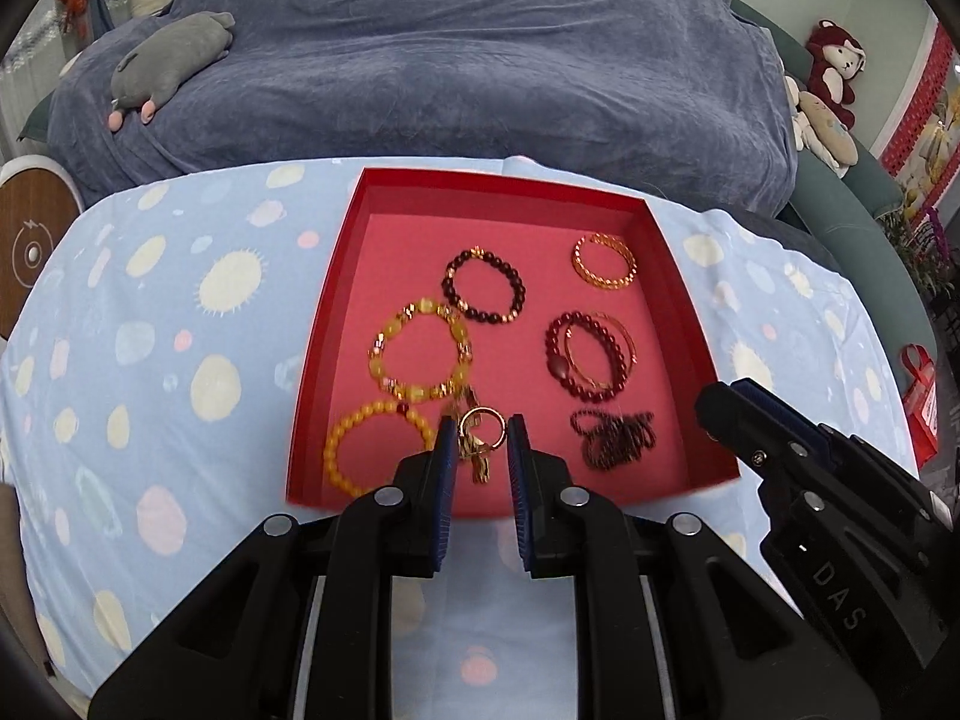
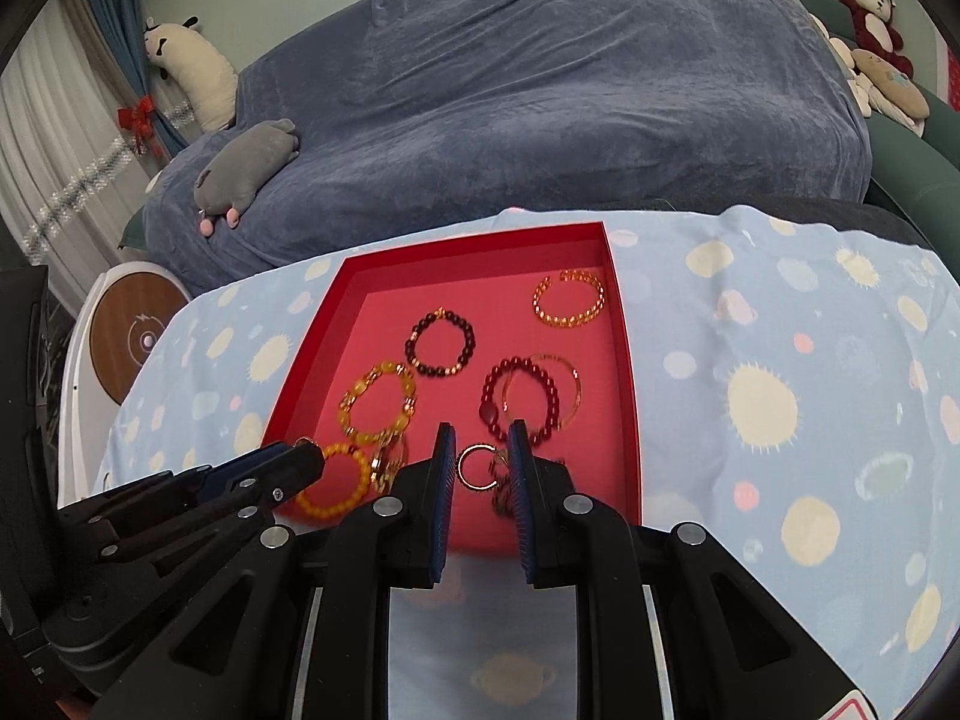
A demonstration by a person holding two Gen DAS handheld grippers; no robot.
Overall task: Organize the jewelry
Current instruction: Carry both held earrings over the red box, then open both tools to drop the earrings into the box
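A red tray [image 1: 498,177] lies on the spotted blue cloth and holds several bracelets: yellow bead ones [image 1: 420,354], a dark bead one [image 1: 483,288], a gold chain one [image 1: 603,261], a red bead one [image 1: 585,357] and a dark strand [image 1: 615,438]. Over the tray's near edge my left gripper [image 1: 481,420] is shut on a small gold ring [image 1: 480,413]. A blurred gold trinket [image 1: 477,465] lies in the tray beneath it. My right gripper [image 2: 480,429] is shut on another gold ring [image 2: 463,468] above the near right part of the tray [image 2: 468,237].
Behind the table is a sofa under a blue-grey cover [image 1: 450,60] with a grey plush animal [image 1: 174,54] on it. More plush toys [image 1: 831,78] sit at the right. A round wooden-faced device [image 1: 30,252] stands at the left. The cloth [image 2: 780,390] spreads right of the tray.
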